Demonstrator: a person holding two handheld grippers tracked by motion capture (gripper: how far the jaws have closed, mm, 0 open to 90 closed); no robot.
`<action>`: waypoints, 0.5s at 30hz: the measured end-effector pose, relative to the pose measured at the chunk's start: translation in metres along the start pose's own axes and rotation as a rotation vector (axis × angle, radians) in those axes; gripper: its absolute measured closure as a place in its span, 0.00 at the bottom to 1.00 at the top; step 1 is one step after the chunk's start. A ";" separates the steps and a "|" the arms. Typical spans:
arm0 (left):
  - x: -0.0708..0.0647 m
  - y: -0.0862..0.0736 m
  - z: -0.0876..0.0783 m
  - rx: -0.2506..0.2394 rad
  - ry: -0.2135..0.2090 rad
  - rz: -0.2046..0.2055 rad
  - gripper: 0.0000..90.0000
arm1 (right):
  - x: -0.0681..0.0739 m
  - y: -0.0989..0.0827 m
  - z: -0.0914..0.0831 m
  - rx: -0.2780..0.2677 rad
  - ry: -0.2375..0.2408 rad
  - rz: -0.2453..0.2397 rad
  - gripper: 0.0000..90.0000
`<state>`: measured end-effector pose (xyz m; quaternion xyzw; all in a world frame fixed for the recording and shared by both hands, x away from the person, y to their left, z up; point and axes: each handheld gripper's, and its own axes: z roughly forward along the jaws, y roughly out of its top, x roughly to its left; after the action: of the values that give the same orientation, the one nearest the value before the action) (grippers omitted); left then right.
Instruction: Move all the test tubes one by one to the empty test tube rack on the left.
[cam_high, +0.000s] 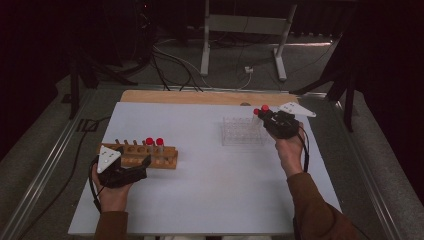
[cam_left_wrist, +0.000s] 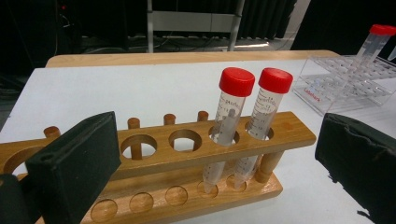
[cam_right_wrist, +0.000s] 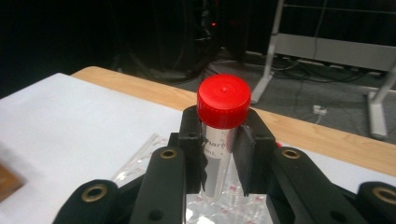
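Right gripper (cam_right_wrist: 220, 161) clamped tight on a clear plastic tube with red screw cap (cam_right_wrist: 223, 101), held upright just under the cap, hanging above the clear plastic grid rack (cam_high: 242, 131) at the far right of the white tabletop (cam_high: 200, 195). Risk: tube bottom missing a cell and catching a grid wall, tipping or shoving the light rack; slight tilt in the grip enough to cause it. Another red-capped tube (cam_high: 256, 112) already close by, so a knock possible. Left gripper (cam_left_wrist: 210, 163) wide open, gripping nothing, jaws flanking the wooden tube rack (cam_left_wrist: 187, 158) with two red-capped tubes (cam_left_wrist: 252, 107) left; bumping that rack also possible.
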<state>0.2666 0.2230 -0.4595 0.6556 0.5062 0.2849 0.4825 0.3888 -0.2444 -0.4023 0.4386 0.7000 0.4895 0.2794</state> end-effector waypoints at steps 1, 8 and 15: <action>0.000 0.000 0.000 -0.001 -0.001 0.002 0.01 | 0.001 0.000 -0.001 0.003 0.007 -0.002 0.83; -0.005 0.003 -0.002 -0.018 -0.008 0.012 0.01 | 0.014 -0.001 -0.005 0.026 0.074 -0.013 0.83; -0.015 0.008 -0.002 -0.036 -0.034 0.044 0.01 | 0.030 -0.003 -0.009 0.031 0.152 -0.006 0.83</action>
<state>0.2629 0.2095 -0.4492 0.6625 0.4781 0.2936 0.4963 0.3664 -0.2218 -0.4011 0.4024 0.7280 0.5095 0.2200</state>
